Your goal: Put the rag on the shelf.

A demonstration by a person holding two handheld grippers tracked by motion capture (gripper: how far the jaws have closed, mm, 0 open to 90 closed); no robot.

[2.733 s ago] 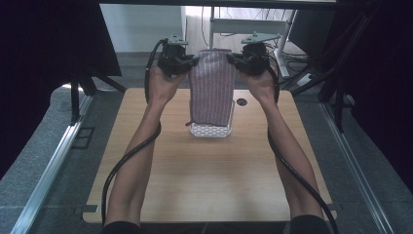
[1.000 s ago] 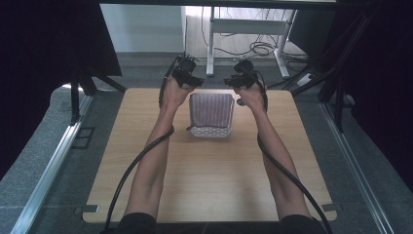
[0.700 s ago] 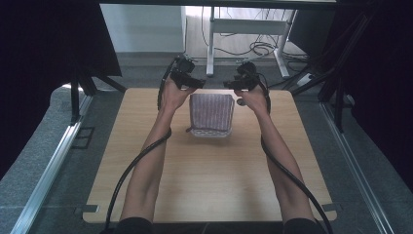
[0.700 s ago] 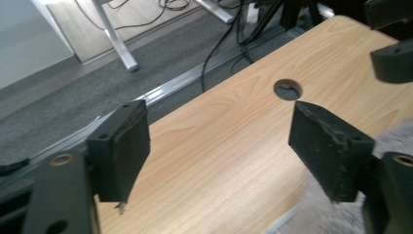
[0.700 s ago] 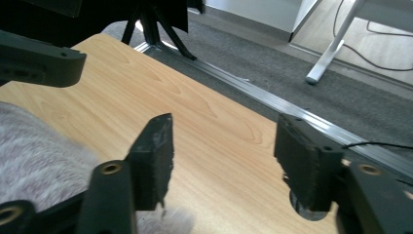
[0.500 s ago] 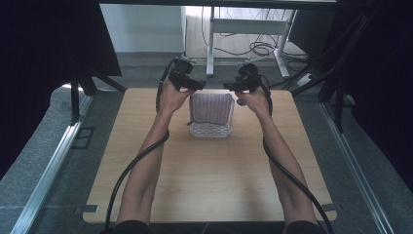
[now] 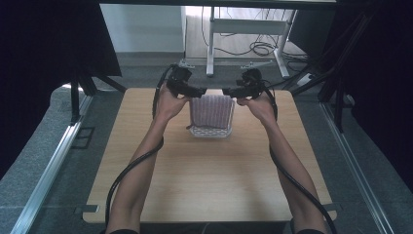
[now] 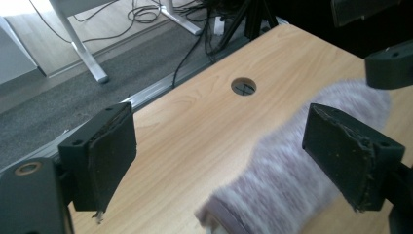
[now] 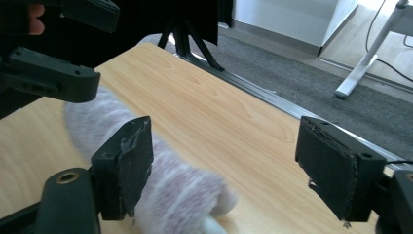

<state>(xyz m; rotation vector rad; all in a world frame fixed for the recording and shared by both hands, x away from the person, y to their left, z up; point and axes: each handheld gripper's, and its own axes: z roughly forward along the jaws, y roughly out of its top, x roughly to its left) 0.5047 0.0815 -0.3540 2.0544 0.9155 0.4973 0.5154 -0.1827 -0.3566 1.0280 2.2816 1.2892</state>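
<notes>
1. A pale wooden table [image 7: 209,170] stands on grey carpet, with black curtains to either side. Beyond its far edge are a white desk frame [image 7: 243,29] and loose cables [image 7: 258,48] on the floor. Metal rails [image 7: 48,165] run along the carpet left and right of the table.

2. Near the far edge of the table there is a round hole [image 8: 243,86] in the top, seen from the left gripper view, just beyond the cloth.

3. A folded, striped, fuzzy lilac cloth [image 7: 212,111] lies toward the far middle of the table. A white patterned layer shows under its near edge. The cloth rests flat on the wood, between the two grippers.

4. The left gripper [image 7: 192,91] hangs over the cloth's far-left corner. In its own view the jaws stand wide apart with nothing between them; the cloth lies lower, beneath the right-hand jaw, blurred.

5. The right gripper [image 7: 233,91] hangs over the far-right corner, likewise released, jaws spread and empty. The cloth passes under its left-hand jaw in its own view.

6. The two grippers face each other across the cloth's far edge, tips near but apart. Nothing else lies on the table around the cloth.

7. Compared with 2.7 s ago, the cloth is shorter: then it stretched long, its far end lifted in both grippers. Now that end is folded over and let go.

8. Over the last second the hands have risen slightly and drawn off the cloth.
</notes>
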